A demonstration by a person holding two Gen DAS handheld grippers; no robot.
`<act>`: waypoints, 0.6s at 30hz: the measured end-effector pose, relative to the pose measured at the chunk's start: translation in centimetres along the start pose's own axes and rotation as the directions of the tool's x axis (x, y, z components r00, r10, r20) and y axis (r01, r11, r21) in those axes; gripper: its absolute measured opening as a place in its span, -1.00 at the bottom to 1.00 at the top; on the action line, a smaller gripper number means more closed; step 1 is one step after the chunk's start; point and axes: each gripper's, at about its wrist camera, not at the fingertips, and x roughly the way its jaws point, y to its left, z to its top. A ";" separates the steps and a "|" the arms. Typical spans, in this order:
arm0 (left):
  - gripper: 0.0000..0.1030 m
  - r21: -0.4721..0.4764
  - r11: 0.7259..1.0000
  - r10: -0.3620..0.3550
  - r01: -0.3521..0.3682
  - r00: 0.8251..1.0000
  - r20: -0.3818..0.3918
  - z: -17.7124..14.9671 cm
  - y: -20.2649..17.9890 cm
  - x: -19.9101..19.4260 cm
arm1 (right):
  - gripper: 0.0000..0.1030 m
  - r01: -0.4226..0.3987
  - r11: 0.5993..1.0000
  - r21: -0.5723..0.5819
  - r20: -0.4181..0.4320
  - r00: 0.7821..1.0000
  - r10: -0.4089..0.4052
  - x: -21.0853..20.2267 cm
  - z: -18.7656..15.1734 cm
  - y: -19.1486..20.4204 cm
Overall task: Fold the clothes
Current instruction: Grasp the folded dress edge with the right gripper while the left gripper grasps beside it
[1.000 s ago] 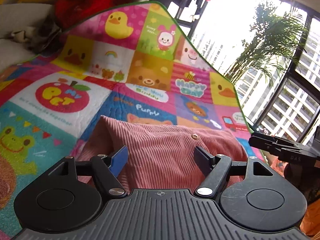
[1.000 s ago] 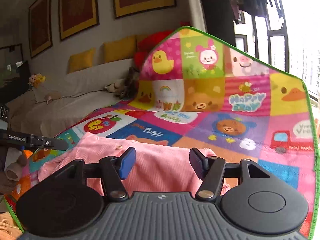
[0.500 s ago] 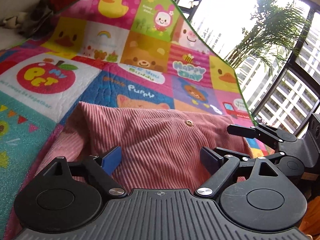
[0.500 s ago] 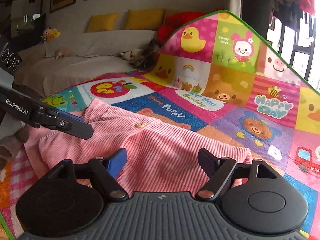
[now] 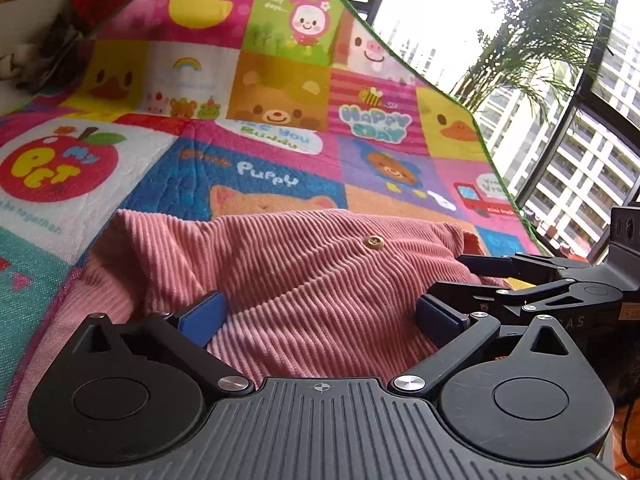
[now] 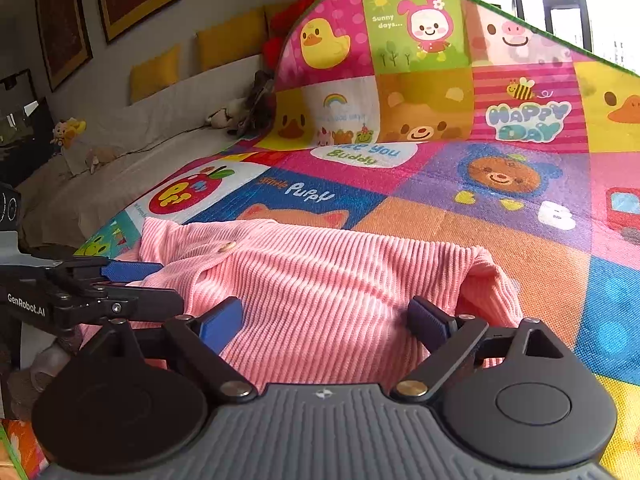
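Observation:
A pink ribbed garment (image 5: 312, 280) with a small brass button (image 5: 374, 242) lies folded on a colourful cartoon mat (image 5: 280, 152). My left gripper (image 5: 320, 316) is open, its blue pads low over the garment's near edge. My right gripper (image 6: 326, 322) is open too, its pads spread over the same garment (image 6: 328, 280) from the right side. Each gripper shows in the other's view: the right one at the right edge (image 5: 532, 280), the left one at the left edge (image 6: 92, 292). The garment's near edge is hidden behind the gripper bodies.
The mat's far part curls up against a sofa (image 6: 132, 148) with yellow cushions (image 6: 228, 40) and soft toys. Large windows (image 5: 580, 168) and a potted palm (image 5: 532, 40) stand to the right. Framed pictures hang on the wall.
Both grippers have dropped and moved forward onto the pink garment, and they have come closer to each other. Both stay open.

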 end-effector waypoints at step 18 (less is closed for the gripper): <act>0.99 -0.084 0.990 0.115 -0.114 0.993 0.011 2.9 7.6 -3.4 | 0.91 0.176 0.963 0.202 -0.004 0.984 -0.179 -2.0 3.0 -8.5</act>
